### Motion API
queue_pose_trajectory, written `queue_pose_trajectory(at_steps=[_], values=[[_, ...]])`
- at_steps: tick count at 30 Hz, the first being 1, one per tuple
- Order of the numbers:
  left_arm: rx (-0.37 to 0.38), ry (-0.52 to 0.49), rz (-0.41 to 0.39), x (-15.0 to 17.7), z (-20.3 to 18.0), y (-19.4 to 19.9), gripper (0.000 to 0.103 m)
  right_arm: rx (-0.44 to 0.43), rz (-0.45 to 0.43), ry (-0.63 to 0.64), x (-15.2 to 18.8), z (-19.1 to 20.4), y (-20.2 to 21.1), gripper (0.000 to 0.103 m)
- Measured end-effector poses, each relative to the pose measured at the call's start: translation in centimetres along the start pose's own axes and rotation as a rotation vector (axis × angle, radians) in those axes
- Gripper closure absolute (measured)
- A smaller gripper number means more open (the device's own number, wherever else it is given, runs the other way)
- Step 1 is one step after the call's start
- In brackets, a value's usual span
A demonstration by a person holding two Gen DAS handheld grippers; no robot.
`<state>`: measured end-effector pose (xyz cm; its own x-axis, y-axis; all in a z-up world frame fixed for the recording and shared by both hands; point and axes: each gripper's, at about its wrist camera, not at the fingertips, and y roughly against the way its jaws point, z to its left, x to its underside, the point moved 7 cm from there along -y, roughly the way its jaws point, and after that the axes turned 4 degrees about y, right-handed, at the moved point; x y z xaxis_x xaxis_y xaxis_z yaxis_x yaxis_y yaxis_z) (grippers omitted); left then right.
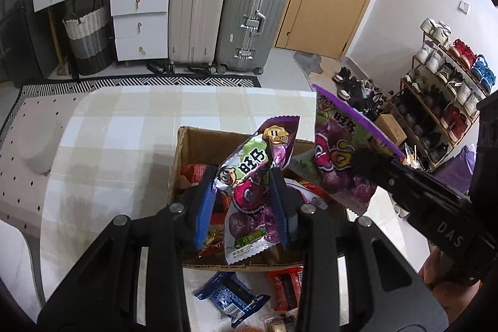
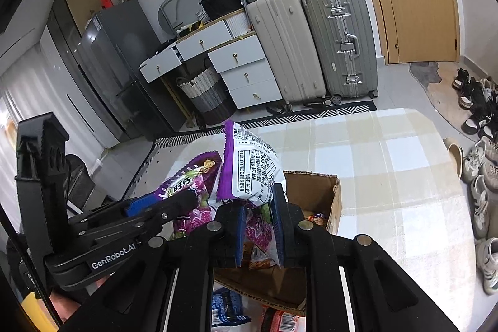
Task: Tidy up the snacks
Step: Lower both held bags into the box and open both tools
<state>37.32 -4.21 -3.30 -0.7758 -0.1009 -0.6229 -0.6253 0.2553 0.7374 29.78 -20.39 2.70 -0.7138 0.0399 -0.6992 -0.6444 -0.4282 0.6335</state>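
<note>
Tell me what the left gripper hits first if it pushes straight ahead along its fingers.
Probably the snacks inside the cardboard box: the left gripper, shut on a purple snack bag, points down into it. Depth is unclear.

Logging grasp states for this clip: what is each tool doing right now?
Left tool: closed on a purple snack bag, above the cardboard box.
Right tool: closed on a second purple snack bag.
</note>
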Motion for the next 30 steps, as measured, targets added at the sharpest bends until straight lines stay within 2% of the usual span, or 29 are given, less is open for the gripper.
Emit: queue_pose_trajectory(at_steps=[8, 24, 30], values=[[-0.028, -0.020, -0.018, 0.0, 0.5, -0.7, 0.073, 0.004, 0.039, 0.012, 0.8, 0.1, -1.1, 0.088], [-0.069, -0.026, -0.011, 1.4, 1.8, 1.8, 0.072, 0.049, 0.086, 0.021, 1.6, 0.4, -1.2, 0.087], [-0.110, -0.059, -0.042, 2.0, 1.7, 3.3, 0.072, 0.065, 0.100, 0.022, 1.8, 0.4, -1.0, 0.085]])
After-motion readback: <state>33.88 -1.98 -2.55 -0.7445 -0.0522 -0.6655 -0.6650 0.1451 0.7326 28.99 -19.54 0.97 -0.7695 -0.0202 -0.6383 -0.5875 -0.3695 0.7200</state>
